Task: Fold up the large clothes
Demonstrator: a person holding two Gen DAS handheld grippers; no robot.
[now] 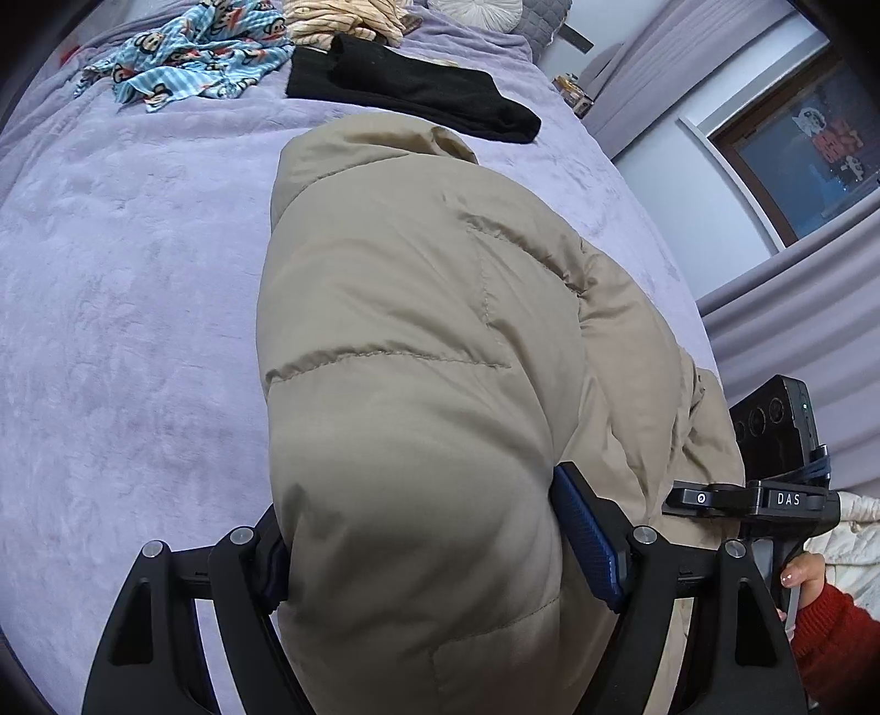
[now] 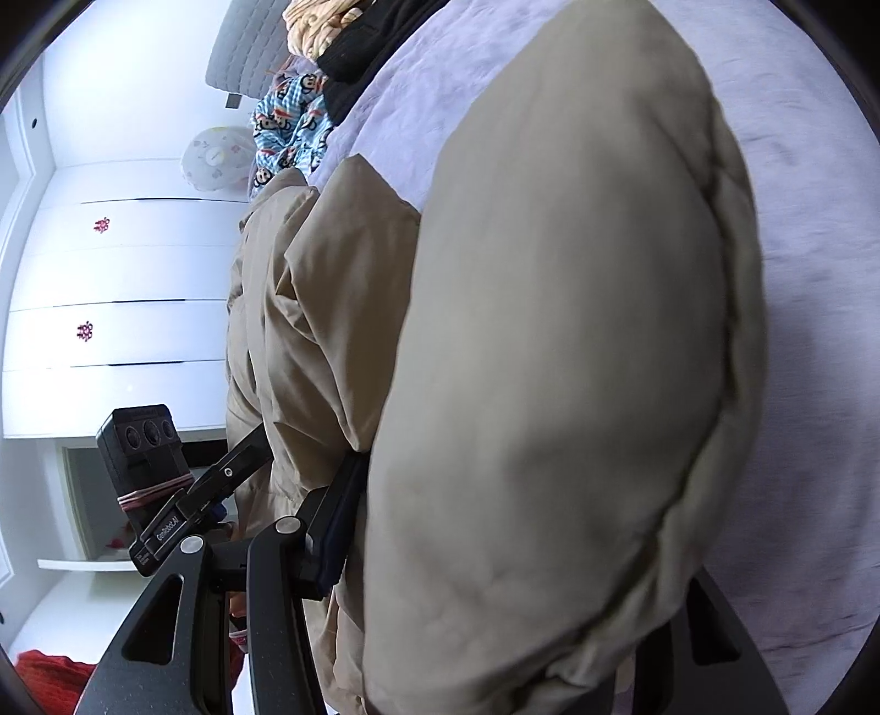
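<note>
A puffy beige jacket [image 1: 418, 308] lies bunched on the purple bed cover [image 1: 121, 286]. In the left wrist view my left gripper [image 1: 423, 544] is shut on a thick fold of it, with the blue pads [image 1: 588, 539] pressed into both sides. The right wrist view shows my right gripper [image 2: 522, 550] clamped on another bulging fold of the jacket [image 2: 561, 341]. Its left finger [image 2: 335, 528] shows, while the padding hides the other finger. The two hand-held units sit close together. A hand in a red sleeve [image 1: 836, 643] holds the right one.
A black garment [image 1: 412, 88], a blue monkey-print cloth [image 1: 187, 60] and a striped cream cloth [image 1: 341, 22] lie at the far end of the bed. A window [image 1: 797, 154] and curtains are to the right. White cupboard doors [image 2: 110, 302] stand beside the bed.
</note>
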